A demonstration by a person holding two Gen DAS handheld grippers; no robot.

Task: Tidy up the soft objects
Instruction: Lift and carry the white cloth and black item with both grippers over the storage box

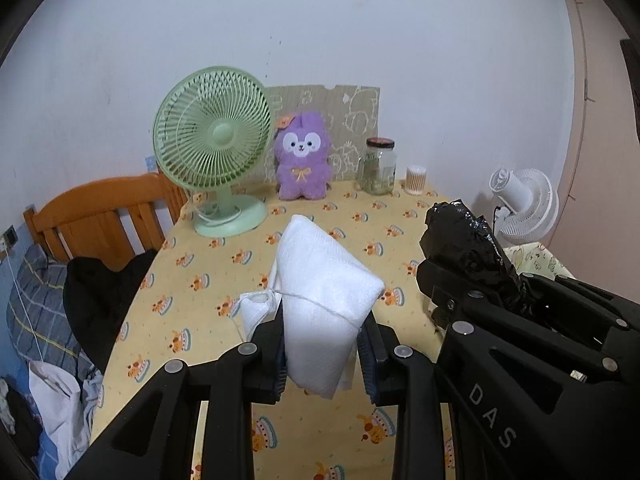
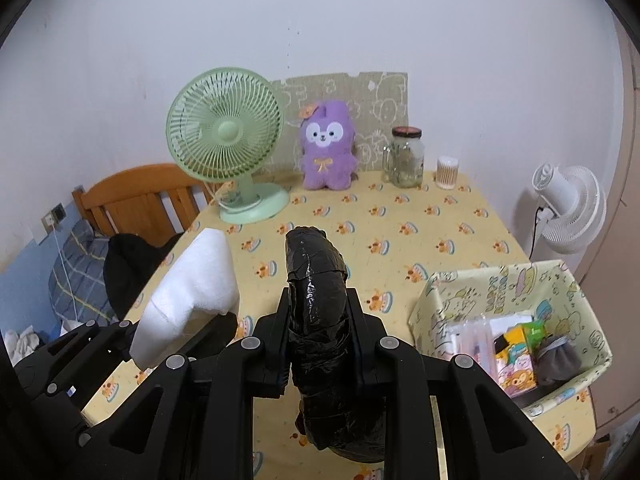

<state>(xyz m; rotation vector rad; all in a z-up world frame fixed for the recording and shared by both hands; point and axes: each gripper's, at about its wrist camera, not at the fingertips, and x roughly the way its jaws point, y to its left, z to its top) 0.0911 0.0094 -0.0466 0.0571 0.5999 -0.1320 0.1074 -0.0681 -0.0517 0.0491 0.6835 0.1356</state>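
My left gripper [image 1: 322, 354] is shut on a white fabric pouch [image 1: 320, 280] with a loose thread, held above the yellow patterned tablecloth [image 1: 224, 280]. The same white pouch [image 2: 188, 292] shows at the left of the right wrist view. My right gripper [image 2: 320, 344] is shut on a black shiny wrapped bundle [image 2: 320, 320], also lifted off the table. That black bundle [image 1: 464, 248] appears at the right of the left wrist view, beside the pouch. A purple plush toy [image 1: 302, 156] sits upright at the table's back edge.
A green desk fan [image 1: 212, 144] stands at the back left, a glass jar [image 1: 378, 166] and a cotton swab tub [image 1: 416, 180] at the back right. A patterned open box [image 2: 516, 328] with packets sits at the table's right. A white fan [image 2: 568, 208] and a wooden bedframe [image 1: 100, 216] flank the table.
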